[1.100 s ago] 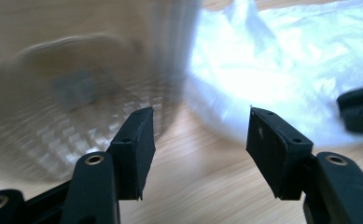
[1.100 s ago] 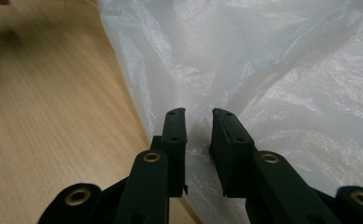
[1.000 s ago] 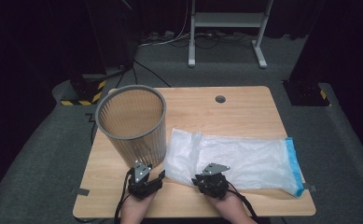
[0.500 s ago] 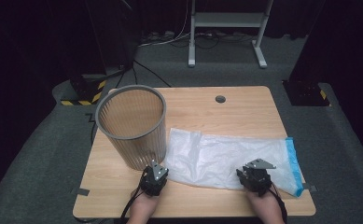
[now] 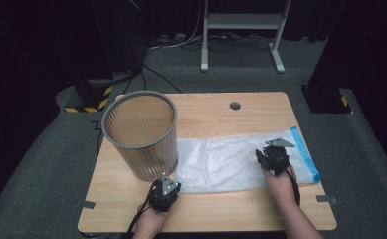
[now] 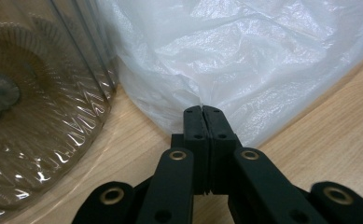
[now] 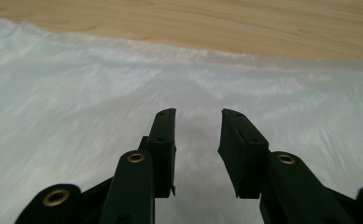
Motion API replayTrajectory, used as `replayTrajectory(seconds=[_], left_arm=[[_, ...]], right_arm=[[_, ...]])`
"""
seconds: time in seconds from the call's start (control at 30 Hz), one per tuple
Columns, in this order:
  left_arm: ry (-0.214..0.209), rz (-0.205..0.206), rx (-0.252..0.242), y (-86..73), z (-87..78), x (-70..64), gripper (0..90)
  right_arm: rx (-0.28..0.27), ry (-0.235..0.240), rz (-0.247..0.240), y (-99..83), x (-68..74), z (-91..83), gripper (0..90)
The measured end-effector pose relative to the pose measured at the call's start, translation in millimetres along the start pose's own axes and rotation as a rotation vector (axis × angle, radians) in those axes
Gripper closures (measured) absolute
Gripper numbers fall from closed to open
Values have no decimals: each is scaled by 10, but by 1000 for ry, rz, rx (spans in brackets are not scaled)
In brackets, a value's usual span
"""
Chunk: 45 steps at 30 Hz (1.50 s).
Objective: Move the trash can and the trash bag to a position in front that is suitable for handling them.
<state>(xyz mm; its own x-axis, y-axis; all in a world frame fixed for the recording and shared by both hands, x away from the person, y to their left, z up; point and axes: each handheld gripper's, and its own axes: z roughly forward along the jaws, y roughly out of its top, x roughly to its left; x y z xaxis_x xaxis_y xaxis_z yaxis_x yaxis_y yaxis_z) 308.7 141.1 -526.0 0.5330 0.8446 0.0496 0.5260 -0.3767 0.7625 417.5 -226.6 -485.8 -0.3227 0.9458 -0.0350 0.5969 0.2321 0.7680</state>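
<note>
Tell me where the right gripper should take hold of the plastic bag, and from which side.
Probably at the blue-trimmed end of the plastic bag, coming down from above. The bag lies flat on the table, so only a pinched-up fold or that free edge near the right gripper offers a grip. Its jaws are open over the film, while the left gripper is shut on the corner beside the waste basket.

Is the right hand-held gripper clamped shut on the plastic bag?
No, the right hand-held gripper has its jaws apart above the plastic bag.

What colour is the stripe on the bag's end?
Blue stripe, on the white bag; clearest in the high view.
</note>
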Motion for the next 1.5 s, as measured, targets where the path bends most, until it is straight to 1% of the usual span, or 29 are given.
replayTrajectory(seconds=[0.03, 0.07, 0.17, 0.27, 0.37, 0.43, 0.53, 0.57, 0.63, 0.67, 0.7, 0.73, 0.77, 0.9, 0.93, 0.97, 1.03, 1.07, 1.1, 1.13, 1.17, 1.23, 1.27, 1.3, 1.33, 1.37, 1.4, 1.47, 1.5], left_arm=[[3, -6, -3, -2, 3, -2, 884], [4, -6, -2, 0, 5, -2, 883], [5, -7, -2, 2, 7, -3, 882], [5, -8, -1, 2, 7, -2, 878], [-1, -2, 0, 4, 6, 15, 873], [-6, -11, -4, -1, 4, 7, 872], [-20, 0, -3, 1, 2, 8, 873], [-30, 3, -5, 1, 5, 10, 861], [-37, 3, -7, 2, 7, 7, 841], [-48, 7, -9, 4, 8, 4, 841], [-76, 20, -19, 11, 10, -2, 795], [-76, 20, -19, 11, 10, -2, 751], [-89, 17, -32, 16, 14, -5, 675], [-95, 0, -47, 3, -61, 73, 548], [-96, -4, -47, -7, -83, 97, 526], [-93, -13, -40, -23, -114, 130, 503], [-79, -42, -40, -75, -189, 195, 482], [-79, -42, -40, -75, -189, 195, 482], [-58, -44, -33, -137, -259, 256, 474], [-58, -44, -33, -137, -259, 256, 467], [-36, -55, -32, -206, -321, 323, 460], [-9, -70, -20, -272, -395, 397, 444], [-9, -70, -20, -272, -395, 397, 437], [25, -80, -16, -331, -465, 455, 437], [44, -79, -13, -357, -493, 486, 437], [44, -79, -13, -357, -493, 486, 437], [66, -77, -10, -380, -517, 519, 437], [120, -107, -3, -442, -572, 655, 436], [133, -122, -1, -463, -578, 699, 436]], right_arm=[[-6, -3, -4, -62, 13, -86, 650], [-2, -7, -2, -268, 26, -301, 650], [26, -9, 18, -493, -3, -475, 654], [44, -6, 48, -619, -31, -541, 658], [113, -3, 51, -750, -12, -487, 663], [100, -15, 34, -753, -5, -462, 671], [98, -30, 48, -622, -49, -301, 687], [97, -43, 62, -466, -105, -107, 697], [95, -55, 71, -332, -141, 58, 697], [95, -55, 71, -332, -141, 58, 697], [97, -73, 86, -159, -186, 266, 699], [97, -73, 86, -159, -186, 266, 699], [98, -84, 95, -22, -219, 432, 702], [107, -101, 97, 133, -264, 605, 704], [109, -122, 52, 151, -226, 595, 704], [99, -127, 34, 157, -191, 564, 703], [59, -92, 12, 173, -58, 446, 679], [59, -92, 12, 173, -58, 446, 679], [32, -32, 13, 186, 148, 325, 636], [32, -32, 13, 186, 148, 325, 636], [20, 32, -3, 177, 367, 265, 601], [1, 76, -42, 152, 666, 212, 600], [1, 76, -42, 152, 666, 212, 600], [-10, 142, -68, 140, 964, 206, 595], [-7, 163, -80, 138, 1103, 220, 595], [-7, 163, -80, 138, 1103, 220, 595], [0, 179, -90, 133, 1224, 246, 595], [37, 208, -108, 86, 1484, 370, 607], [48, 211, -117, 69, 1516, 399, 609]])
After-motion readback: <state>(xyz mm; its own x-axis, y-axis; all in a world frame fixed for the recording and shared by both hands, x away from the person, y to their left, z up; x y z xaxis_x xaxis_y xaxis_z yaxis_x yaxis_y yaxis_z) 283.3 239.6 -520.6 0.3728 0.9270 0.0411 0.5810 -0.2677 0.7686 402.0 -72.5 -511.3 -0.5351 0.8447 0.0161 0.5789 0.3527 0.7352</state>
